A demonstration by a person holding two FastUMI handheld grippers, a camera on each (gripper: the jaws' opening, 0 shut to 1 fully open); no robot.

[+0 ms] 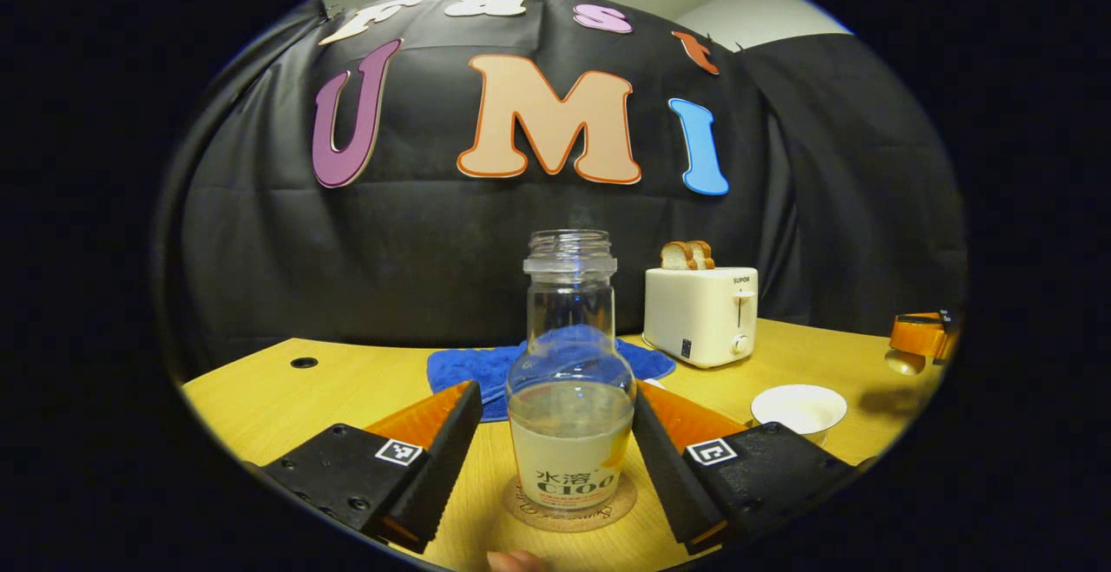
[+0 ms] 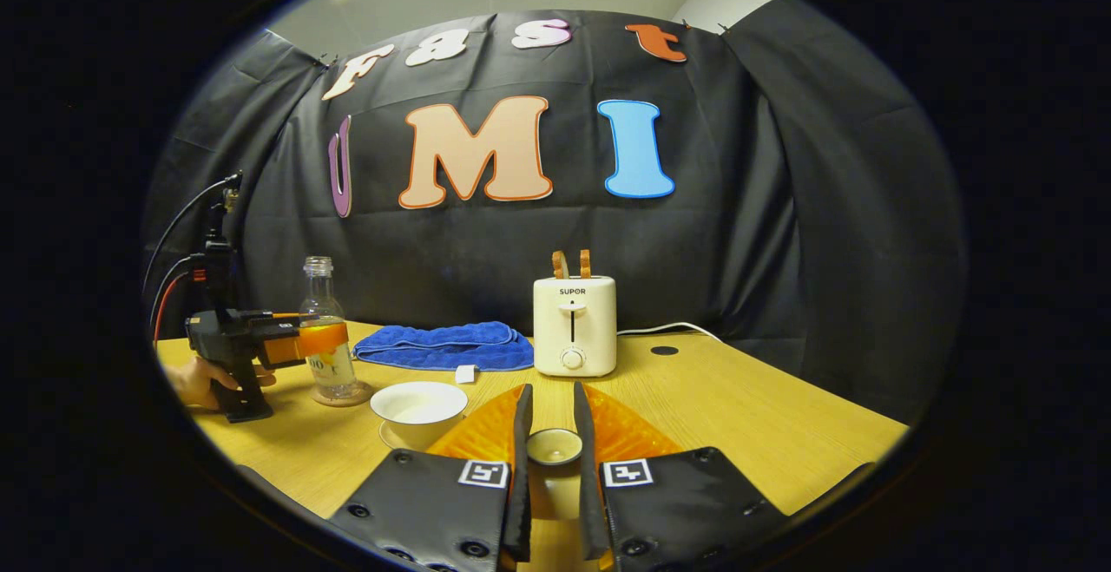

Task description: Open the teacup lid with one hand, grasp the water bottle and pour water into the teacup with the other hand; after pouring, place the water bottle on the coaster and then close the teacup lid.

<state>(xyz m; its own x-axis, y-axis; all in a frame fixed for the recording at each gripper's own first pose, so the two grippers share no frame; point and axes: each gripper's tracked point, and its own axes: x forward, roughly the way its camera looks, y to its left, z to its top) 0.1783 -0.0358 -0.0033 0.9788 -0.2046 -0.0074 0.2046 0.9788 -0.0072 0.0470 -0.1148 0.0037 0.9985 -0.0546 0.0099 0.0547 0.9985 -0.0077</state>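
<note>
A clear glass water bottle (image 1: 570,433), uncapped and partly filled, stands upright on a round cork coaster (image 1: 568,516). My left gripper (image 1: 555,390) is open, one finger on each side of the bottle and close to its glass. In the right gripper view the same bottle (image 2: 323,303) stands on the coaster (image 2: 340,398), with the left gripper (image 2: 325,339) around it and a hand behind. My right gripper (image 2: 548,420) is shut on the small round teacup lid (image 2: 555,446), held above the table. The white teacup (image 2: 418,407) stands uncovered on its saucer to its left; it appears as teacup (image 1: 798,407) in the left gripper view.
A cream toaster (image 2: 574,327) with two bread slices stands at the back of the wooden table (image 2: 738,407), its cord trailing right. A folded blue cloth (image 2: 447,346) lies beside it, with a small white block (image 2: 466,373) in front. The right gripper (image 1: 920,338) hovers at the far right.
</note>
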